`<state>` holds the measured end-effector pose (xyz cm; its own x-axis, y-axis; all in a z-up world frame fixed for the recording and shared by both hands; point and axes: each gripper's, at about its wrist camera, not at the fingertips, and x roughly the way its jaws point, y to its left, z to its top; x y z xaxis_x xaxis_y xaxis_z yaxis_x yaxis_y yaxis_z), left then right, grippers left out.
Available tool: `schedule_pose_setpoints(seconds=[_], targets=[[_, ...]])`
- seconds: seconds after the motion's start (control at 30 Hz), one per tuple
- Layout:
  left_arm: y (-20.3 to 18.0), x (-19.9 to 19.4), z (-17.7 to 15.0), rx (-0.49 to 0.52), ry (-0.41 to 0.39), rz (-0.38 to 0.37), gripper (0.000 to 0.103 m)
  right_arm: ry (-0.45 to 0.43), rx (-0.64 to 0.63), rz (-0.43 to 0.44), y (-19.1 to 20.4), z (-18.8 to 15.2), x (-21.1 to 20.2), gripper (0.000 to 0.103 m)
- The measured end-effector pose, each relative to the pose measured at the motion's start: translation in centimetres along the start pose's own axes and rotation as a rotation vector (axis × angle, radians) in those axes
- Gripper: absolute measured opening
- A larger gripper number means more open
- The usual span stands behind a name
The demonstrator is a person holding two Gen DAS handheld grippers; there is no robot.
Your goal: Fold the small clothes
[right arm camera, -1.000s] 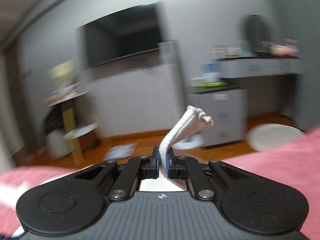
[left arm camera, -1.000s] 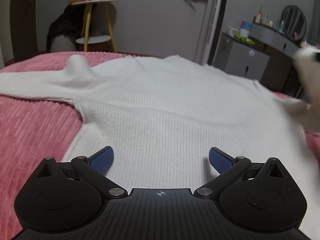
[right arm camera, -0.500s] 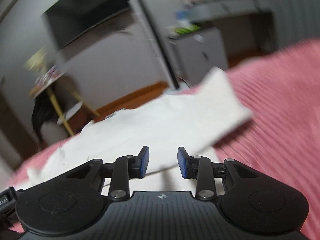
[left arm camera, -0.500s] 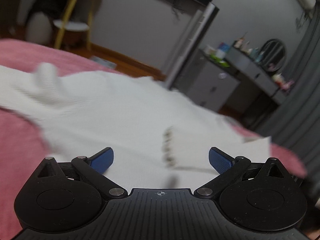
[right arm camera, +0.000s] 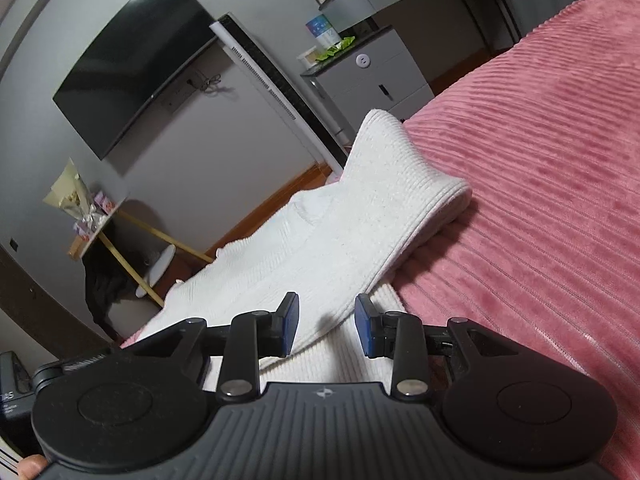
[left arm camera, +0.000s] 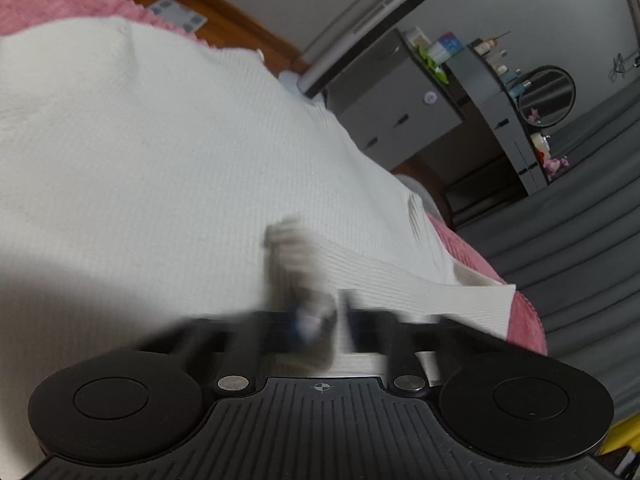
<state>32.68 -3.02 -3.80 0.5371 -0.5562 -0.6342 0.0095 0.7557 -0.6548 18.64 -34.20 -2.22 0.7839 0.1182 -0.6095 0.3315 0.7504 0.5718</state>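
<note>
Two grippers: left gripper (left arm camera: 320, 320), blurred, apparently pinching the white sweater's (left arm camera: 160, 152) sleeve cuff (left arm camera: 288, 240); right gripper (right arm camera: 326, 326) half-open, empty. Best carried flat across sweater, released square.

My left gripper (left arm camera: 320, 320) is smeared by motion blur, so I can't tell how its jaws stand or whether the pale cuff (left arm camera: 298, 252) is pinched. The white sweater (left arm camera: 140, 140) runs off the left edge. In the right wrist view, my right gripper (right arm camera: 326, 326) hides the hem beneath it.
</note>
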Motion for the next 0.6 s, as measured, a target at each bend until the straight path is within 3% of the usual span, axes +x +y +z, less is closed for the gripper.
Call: schedule_pose_setpoints(seconds=[0.2,0.37,0.47,0.6], targets=[[-1.5,-4.6,1.1,0.161,-0.125,0.04,0.01,-0.041,0.026,0.019,0.3,0.4,-0.5,0.031],[1.2,-9.6,2.9,0.21,-0.245,0.184,0.01,-0.03,0.074,0.058,0.3,0.6,-0.2,0.031],[3.9,-9.9,3.1,0.182,-0.23,0.276,0.01,-0.007,0.112,0.09,0.2,0.4,0.5,0.031],[5.9,-9.3,2.4,0.169,-0.179,0.285,0.01,0.011,0.19,0.118,-0.7,0.3,1.4,0.031]])
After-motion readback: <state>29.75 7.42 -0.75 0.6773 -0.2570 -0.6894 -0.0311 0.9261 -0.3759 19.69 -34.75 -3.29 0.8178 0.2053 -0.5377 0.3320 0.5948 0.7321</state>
